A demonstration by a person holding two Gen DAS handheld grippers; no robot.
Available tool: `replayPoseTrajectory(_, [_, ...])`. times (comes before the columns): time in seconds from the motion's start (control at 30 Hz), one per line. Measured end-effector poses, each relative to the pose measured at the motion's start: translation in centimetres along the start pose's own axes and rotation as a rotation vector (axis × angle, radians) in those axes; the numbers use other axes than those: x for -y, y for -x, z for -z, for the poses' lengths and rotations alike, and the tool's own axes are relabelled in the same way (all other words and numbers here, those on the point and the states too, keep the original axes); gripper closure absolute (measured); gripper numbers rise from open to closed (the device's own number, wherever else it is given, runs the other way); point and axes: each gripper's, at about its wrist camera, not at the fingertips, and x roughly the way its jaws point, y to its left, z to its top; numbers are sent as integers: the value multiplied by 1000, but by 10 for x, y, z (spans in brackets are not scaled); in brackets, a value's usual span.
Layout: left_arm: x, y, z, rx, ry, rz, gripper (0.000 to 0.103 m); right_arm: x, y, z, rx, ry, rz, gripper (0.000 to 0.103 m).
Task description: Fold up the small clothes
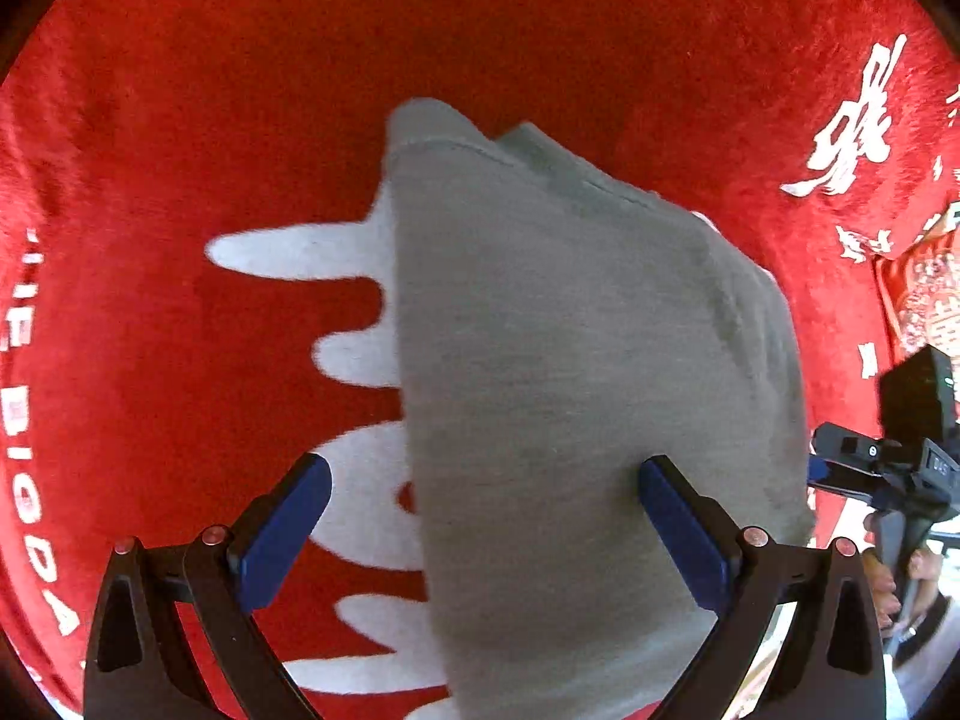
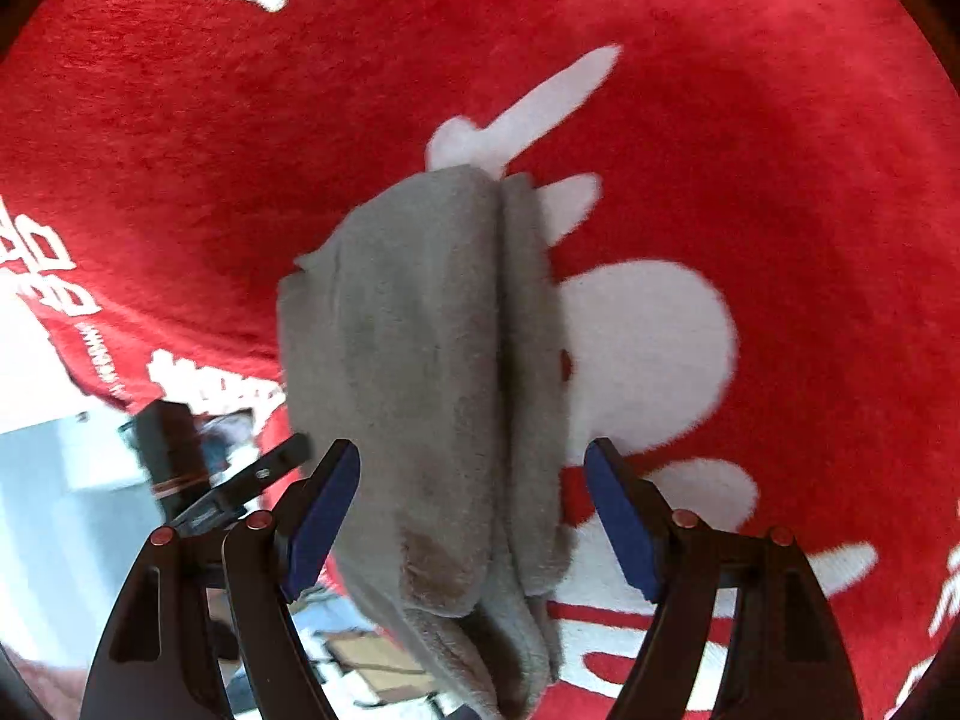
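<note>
Red plush cloth (image 1: 180,120) with big white lettering covers the whole surface under both cameras, its nap fuzzy and its print cut off by the round fisheye borders. In the left wrist view the left gripper (image 1: 483,516) has its blue-padded fingers (image 1: 288,531) spread wide; the grey folded garment (image 1: 570,360) lies flat on the cloth, running between them and reaching past the right pad. At that view's right edge the right gripper (image 1: 819,471) shows only in part, dark and blurred. In the right wrist view its own blue fingers (image 2: 324,516) are likewise spread, the garment's thick layered fold between them without being pinched. Beyond the cloth's lower left edge a pale room (image 2: 54,480) shows, too blurred to make out.
</note>
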Motion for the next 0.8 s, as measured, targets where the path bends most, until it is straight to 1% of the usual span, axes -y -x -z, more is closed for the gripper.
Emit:
replayPoseTrajectory(0.1, [5, -12, 1, -39, 1, 82, 0, -1, -10, -4, -66, 36, -60, 22])
replayPoseTrajectory(0.17, [11, -20, 0, -52, -8, 102, 0, -6, -17, -7, -99, 74, -94, 21])
replayPoseTrajectory(0.23, [20, -23, -2, -41, -43, 97, 0, -13, -27, -11, -131, 104, -124, 21])
replayPoseTrajectory(0.33, [25, -26, -5, -36, -45, 75, 0, -24, -46, -15, -160, 139, -147, 21])
replayPoseTrajectory(0.5, [21, -22, -2, -44, -63, 70, 0, -31, -51, -14, -143, 135, -136, 22])
replayPoseTrajectory(0.53, [22, -22, -2, -45, -66, 67, 0, -30, -51, -13, -134, 111, -127, 26])
replayPoseTrajectory(0.57, [21, -20, -1, -42, -67, 64, 4, -29, -51, -12, -129, 94, -111, 42])
replayPoseTrajectory(0.6, [23, -18, -2, -31, -70, 57, 7, -27, -51, -12, -127, 79, -87, 55])
replayPoseTrajectory(0.63, [28, -18, -3, -21, -76, 52, 14, -23, -52, -10, -127, 60, -46, 69])
replayPoseTrajectory(0.67, [33, -19, -4, -12, -84, 52, 22, -22, -52, -8, -121, 49, -55, 71])
replayPoseTrajectory(0.7, [33, -13, -2, 2, -97, 55, 26, -24, -50, -5, -109, 49, -61, 71])
replayPoseTrajectory(0.77, [33, -5, -1, 16, -111, 57, 45, -32, -49, -1, -97, 42, -85, 72])
replayPoseTrajectory(0.8, [33, 1, 0, 23, -113, 63, 48, -34, -48, 1, -95, 25, -119, 72])
